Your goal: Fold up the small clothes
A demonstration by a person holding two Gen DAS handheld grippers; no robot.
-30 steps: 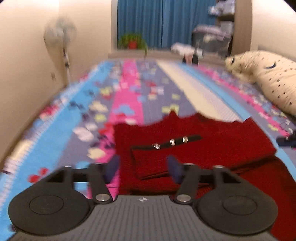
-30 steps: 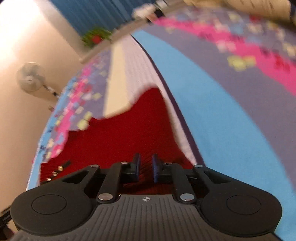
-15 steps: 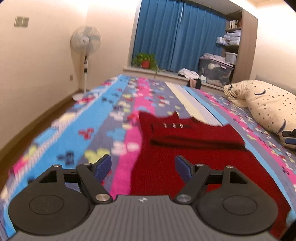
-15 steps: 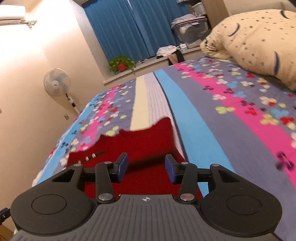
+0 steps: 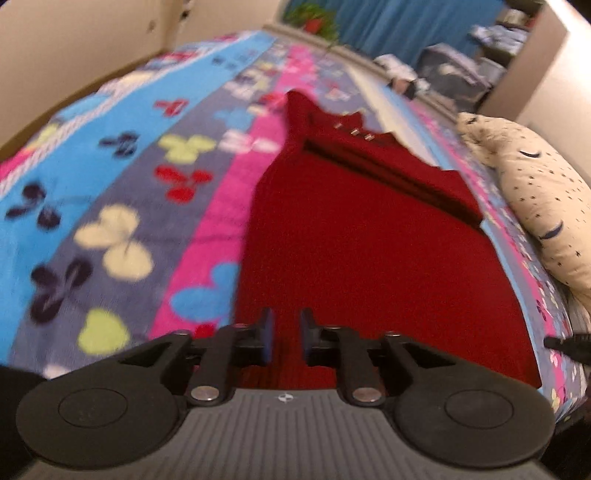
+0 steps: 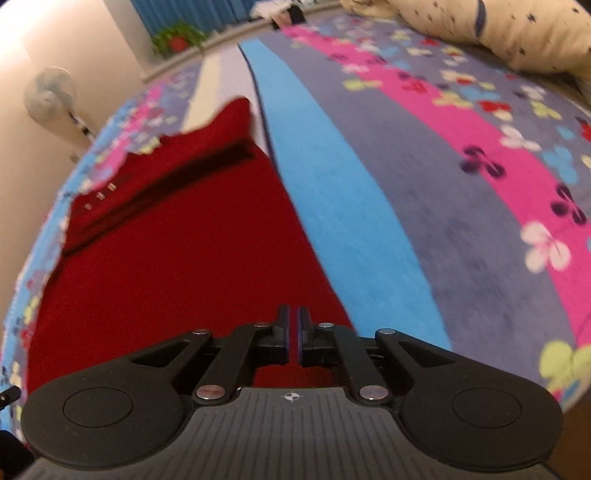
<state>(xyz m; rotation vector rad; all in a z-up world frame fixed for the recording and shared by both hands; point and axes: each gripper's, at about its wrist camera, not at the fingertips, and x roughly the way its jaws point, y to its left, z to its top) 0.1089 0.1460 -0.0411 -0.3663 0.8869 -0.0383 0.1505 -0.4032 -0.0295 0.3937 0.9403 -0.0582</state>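
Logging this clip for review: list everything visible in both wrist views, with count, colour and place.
Sweater: one, dark red, flat on bed, sleeves folded across top.
Bedspread: one, blue, pink and grey stripes, floral.
Pillow: one, cream, dark specks, bed's right side.
Potted plant: one, green, red pot, windowsill.
Curtains: blue, far wall.
Fan: one, white, by wall.
Left gripper: nearly closed at sweater's near hem.
Right gripper: closed at near hem.

A bed (image 5: 122,192) carries everything, covered by a striped blanket (image 6: 424,184) in blue, grey and pink with a butterfly print. A red knit garment (image 5: 369,258) lies flat on it, its top part folded over. A cream star-print pillow (image 5: 535,192) rests near the garment.
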